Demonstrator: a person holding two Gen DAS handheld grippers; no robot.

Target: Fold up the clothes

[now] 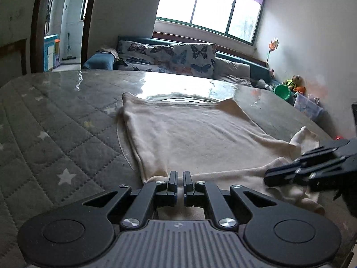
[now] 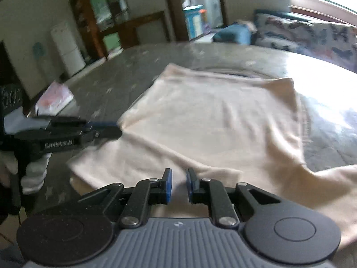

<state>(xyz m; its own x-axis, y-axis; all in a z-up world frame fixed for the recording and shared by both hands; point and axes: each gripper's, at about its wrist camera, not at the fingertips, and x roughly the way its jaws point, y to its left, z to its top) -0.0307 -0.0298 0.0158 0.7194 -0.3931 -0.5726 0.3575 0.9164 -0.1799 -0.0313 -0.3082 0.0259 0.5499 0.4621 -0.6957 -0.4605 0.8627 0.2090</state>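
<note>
**One cream garment on a star-quilted surface, two grippers at its near edge**

One cream garment (image 1: pixel 196 134) lies spread flat on a grey quilted cover (image 1: pixel 55 138) printed with white stars. It is the only piece of clothing laid out there. Everything below is placed relative to this garment.

Two black hand-held grippers are in view. The left gripper (image 1: pixel 180 179) sits at the garment's near hem, its two fingers drawn almost together with only a thin slit between them; cream cloth shows in that slit, but whether it is pinched cannot be told. The right gripper (image 2: pixel 179 178) hovers over the garment's near edge, its blue-padded fingers a narrow gap apart and gripping nothing visible. In the left wrist view it appears at the garment's near right corner, beside a rumpled sleeve (image 1: pixel 305 138).

The cover is glossy beyond the garment, reflecting window light.

Behind the garment stand two butterfly-print cushions (image 1: pixel 169 55) on a teal sofa, with one wide, three-pane window (image 1: pixel 209 6) above them. To the garment's far right sits one green bucket (image 1: pixel 282 91) by a white wall. To its far left, a dark-framed doorway (image 1: pixel 64 22) opens onto another room. In the right wrist view, one white refrigerator (image 2: pixel 67 49) stands far beyond the garment's left side.
</note>
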